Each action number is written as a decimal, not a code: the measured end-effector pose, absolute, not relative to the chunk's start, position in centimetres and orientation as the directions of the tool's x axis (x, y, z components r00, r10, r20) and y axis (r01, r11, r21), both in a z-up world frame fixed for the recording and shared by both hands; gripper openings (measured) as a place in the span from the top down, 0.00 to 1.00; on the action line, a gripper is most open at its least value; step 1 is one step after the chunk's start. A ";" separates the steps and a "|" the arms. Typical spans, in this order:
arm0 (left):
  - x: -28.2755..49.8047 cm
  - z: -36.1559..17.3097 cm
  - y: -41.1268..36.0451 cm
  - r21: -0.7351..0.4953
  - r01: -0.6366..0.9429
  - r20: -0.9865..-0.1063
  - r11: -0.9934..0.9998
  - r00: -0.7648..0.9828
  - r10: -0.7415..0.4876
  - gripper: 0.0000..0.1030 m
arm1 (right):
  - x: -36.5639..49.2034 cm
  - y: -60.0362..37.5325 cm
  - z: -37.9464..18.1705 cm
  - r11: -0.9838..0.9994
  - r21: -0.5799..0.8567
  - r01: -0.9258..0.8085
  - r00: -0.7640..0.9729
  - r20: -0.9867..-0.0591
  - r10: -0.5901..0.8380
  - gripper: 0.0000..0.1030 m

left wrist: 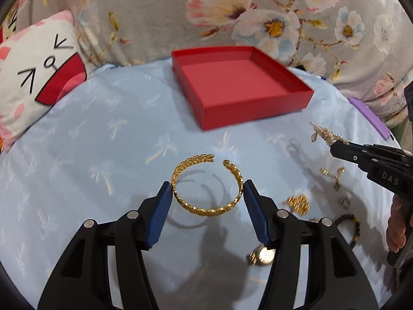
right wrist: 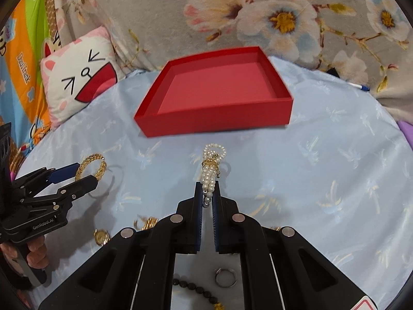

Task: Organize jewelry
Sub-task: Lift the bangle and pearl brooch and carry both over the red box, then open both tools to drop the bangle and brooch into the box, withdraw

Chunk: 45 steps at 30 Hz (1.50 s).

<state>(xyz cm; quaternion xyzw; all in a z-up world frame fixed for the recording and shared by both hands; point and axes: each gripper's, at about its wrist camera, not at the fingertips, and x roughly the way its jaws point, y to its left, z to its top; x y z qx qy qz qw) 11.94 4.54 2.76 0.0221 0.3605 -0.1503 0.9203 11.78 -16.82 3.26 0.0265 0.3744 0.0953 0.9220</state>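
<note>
My left gripper (left wrist: 207, 190) is shut on a gold leaf-pattern open bangle (left wrist: 206, 187), held above the blue cloth; both show in the right wrist view (right wrist: 90, 169) at the left. My right gripper (right wrist: 207, 188) is shut on a pearl bracelet (right wrist: 213, 166), which sticks out past its tips; it also shows in the left wrist view (left wrist: 322, 134). An empty red box (left wrist: 240, 85) sits open at the back of the cloth, also seen in the right wrist view (right wrist: 219, 93).
Loose jewelry lies on the blue cloth (left wrist: 103, 155): a gold watch (left wrist: 263, 255), a gold chain (left wrist: 298, 204), earrings (left wrist: 334, 174), a dark bead bracelet (right wrist: 196, 290) and a silver ring (right wrist: 225, 276). A cat cushion (left wrist: 38, 77) lies at back left, a floral blanket (left wrist: 258, 13) behind.
</note>
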 end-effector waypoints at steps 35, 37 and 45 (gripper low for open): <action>39.2 5.2 -4.3 0.114 0.201 -0.666 0.973 0.742 -0.075 0.39 | 41.7 -17.8 3.0 0.996 0.061 -0.068 0.622 -0.778 0.090 0.93; 39.7 5.2 -4.5 0.125 0.218 -0.679 0.968 0.730 -0.077 0.34 | 41.3 -17.7 3.5 0.996 0.059 -0.070 0.648 -0.756 0.091 0.91; 38.9 5.8 -4.9 0.182 0.195 -0.629 0.964 0.777 -0.039 0.07 | 39.9 -19.1 5.0 0.995 0.093 -0.024 0.704 -0.705 0.083 0.63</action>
